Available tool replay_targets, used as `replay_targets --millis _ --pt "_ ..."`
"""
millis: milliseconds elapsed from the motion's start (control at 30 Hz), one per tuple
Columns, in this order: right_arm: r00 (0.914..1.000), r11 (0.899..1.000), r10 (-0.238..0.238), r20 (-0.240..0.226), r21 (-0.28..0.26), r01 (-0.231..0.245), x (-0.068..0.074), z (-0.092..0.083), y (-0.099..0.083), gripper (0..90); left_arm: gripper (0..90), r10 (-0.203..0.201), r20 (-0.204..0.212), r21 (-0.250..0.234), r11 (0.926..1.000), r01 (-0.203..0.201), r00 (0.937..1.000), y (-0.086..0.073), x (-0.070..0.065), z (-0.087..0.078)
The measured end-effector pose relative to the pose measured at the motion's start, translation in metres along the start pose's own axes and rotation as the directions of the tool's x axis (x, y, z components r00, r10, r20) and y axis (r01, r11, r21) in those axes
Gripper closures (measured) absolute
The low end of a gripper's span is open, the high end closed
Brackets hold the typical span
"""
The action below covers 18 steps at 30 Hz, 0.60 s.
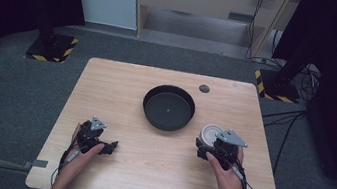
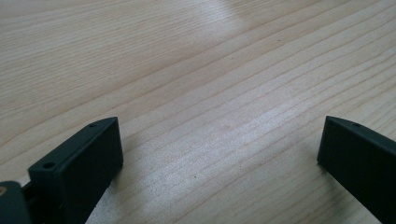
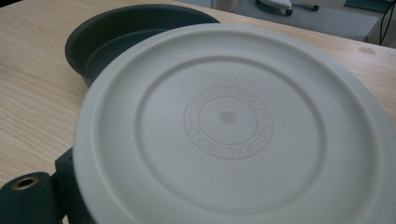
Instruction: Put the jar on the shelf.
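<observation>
- Two claws are at the near part of the light wooden bench (image 1: pixel 154 173), one in each of my hands.
- My left claw (image 1: pixel 109 147) is low over bare wood at the near left. In the left gripper view its two black jaws stand wide apart, and I see only wood grain between them.
- My right claw (image 1: pixel 200 149) is at the near right, with the grey three-cornered plate (image 1: pixel 232 137) on top of it.
- A round white plastic lid with raised rings (image 3: pixel 229 126) is right in front of the right claw and covers its jaws, so I cannot tell if they are apart or clamped on it. Small raised letters run in a circle at its middle.
- A round black shallow bowl (image 1: pixel 168 107) stands at the middle of the bench, just behind and left of the white lid. Its inside is bare.
- A small dark round disc (image 1: pixel 204 88) lies on the bench behind the bowl, near the far edge.
</observation>
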State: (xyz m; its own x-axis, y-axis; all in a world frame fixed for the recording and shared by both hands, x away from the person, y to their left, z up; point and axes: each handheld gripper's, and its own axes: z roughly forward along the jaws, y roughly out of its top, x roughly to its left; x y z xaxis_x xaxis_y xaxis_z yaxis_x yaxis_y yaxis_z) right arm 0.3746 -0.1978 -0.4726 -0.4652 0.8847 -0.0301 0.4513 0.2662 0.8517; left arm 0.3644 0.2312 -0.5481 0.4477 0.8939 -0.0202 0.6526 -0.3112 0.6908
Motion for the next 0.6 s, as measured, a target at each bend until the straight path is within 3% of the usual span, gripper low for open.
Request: replay_targets --millis 600 --pt "0.9999 1.000 -0.012 -0.006 -0.019 0.012 0.004 0.016 0.025 9.8 0.0 0.001 0.001 0.000 1.0000 -0.001 1.0000 0.000 0.000 0.000"
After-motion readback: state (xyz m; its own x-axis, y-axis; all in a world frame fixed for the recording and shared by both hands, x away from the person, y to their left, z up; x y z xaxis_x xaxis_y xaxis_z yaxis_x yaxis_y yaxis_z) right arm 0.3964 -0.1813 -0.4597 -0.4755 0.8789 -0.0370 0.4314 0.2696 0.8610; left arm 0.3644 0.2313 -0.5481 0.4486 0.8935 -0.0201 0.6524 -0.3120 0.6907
